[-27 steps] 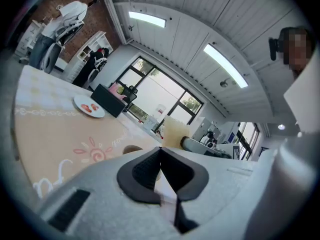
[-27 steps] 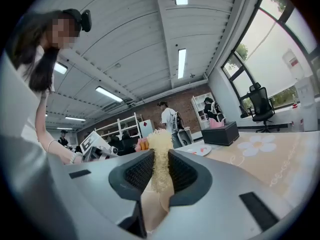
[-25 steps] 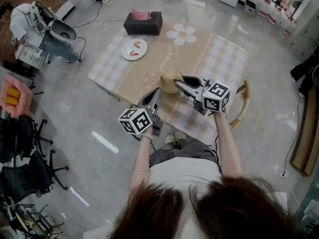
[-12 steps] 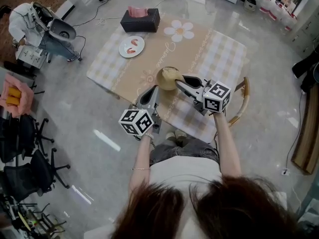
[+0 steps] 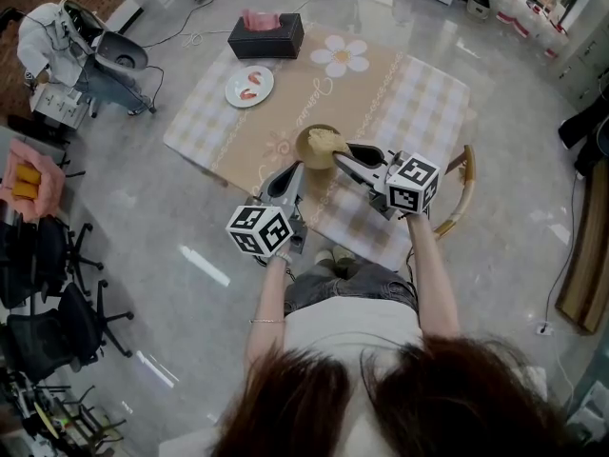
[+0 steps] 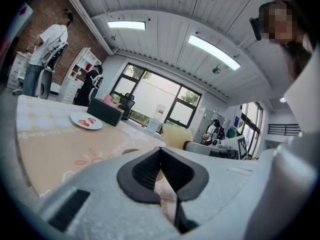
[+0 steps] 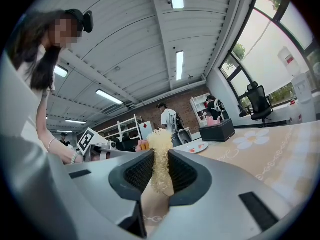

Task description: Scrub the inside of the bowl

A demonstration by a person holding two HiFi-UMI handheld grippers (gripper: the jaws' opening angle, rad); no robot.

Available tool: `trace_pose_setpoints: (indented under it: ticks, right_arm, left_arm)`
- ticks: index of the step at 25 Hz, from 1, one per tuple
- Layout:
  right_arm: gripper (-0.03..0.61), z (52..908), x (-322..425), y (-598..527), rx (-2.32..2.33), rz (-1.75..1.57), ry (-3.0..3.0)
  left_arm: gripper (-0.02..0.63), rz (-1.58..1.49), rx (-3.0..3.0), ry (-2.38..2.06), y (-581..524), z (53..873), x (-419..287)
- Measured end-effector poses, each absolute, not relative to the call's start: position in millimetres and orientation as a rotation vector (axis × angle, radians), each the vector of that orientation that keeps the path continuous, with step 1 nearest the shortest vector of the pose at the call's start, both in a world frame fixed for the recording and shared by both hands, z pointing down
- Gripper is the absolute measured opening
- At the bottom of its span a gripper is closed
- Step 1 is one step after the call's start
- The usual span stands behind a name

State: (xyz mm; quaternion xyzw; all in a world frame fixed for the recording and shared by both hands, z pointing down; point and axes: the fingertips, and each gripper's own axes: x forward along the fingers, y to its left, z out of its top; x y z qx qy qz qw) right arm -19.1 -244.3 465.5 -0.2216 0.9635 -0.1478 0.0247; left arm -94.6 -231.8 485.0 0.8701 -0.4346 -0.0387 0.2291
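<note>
At the near edge of the desk (image 5: 419, 103), the bowl (image 5: 304, 137) stands opening up on the beige cloth (image 5: 285, 112), and both grippers meet at it.

Right gripper (image 7: 161, 156): jaws closed on a pale yellow fibrous scrubber (image 5: 325, 144). The pads press its sides and a tuft stands out past the tips. In the head view the scrubber sits inside the bowl.

Left gripper (image 6: 160, 150): jaws pressed together, tips meeting in a line. It lies low over the cloth with its tips at the bowl's near-left rim. Whether the rim is nipped between the tips, I cannot tell.

Farther up the desk, well apart from the bowl, is a white plate (image 5: 249, 86) with pink pieces. Beyond it is a dark tissue box (image 5: 265, 34).

Against one second ago:
- Both grippers are in much the same spots.
- The right gripper's hold on the scrubber is unchanged, and the left gripper is closed as before.
- Then the scrubber covered most of the bowl's opening. Now the rim shows as a ring round it.
</note>
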Motion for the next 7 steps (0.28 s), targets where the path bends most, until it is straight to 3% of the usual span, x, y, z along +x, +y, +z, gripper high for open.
trace_pose_setpoints:
  ticks: [7]
  right_arm:
    - [0.078, 464.1, -14.8, -244.6, -0.684, -0.453, 2.977]
  left_arm:
    - [0.011, -0.103, 2.387, -1.201, -232.1, 484.1, -90.9]
